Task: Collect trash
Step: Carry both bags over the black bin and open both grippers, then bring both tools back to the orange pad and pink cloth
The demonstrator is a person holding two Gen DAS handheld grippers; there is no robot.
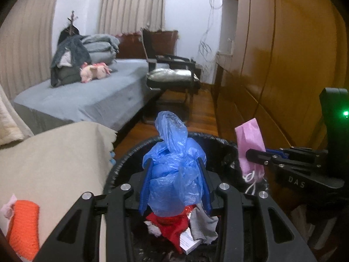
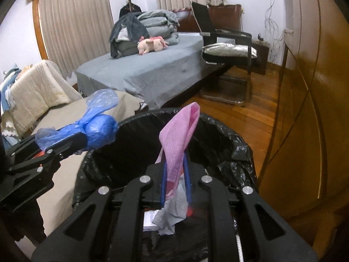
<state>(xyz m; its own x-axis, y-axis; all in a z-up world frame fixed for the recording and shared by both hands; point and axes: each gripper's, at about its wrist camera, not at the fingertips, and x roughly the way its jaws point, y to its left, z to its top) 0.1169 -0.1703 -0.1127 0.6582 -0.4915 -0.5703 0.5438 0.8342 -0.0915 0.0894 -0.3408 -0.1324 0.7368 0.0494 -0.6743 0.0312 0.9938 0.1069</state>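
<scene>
The left gripper (image 1: 175, 183) clamps a crumpled blue plastic bag (image 1: 174, 174) above the black-lined trash bin (image 2: 218, 131); the right gripper (image 2: 175, 181) pinches a pink face mask (image 2: 178, 135) over it. Released off-centre, the light bag could snag the rim and fall outside.

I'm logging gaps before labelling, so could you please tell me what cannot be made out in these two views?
- Bin depth: both views, the grippers' own frames cover its lower part.
- White box print: left wrist view, blurred and part-covered by the red wrapper.
- Pink mask lower end: right wrist view, behind the right gripper.
- Blue bag contents: left gripper holds it, knotted and opaque.
</scene>
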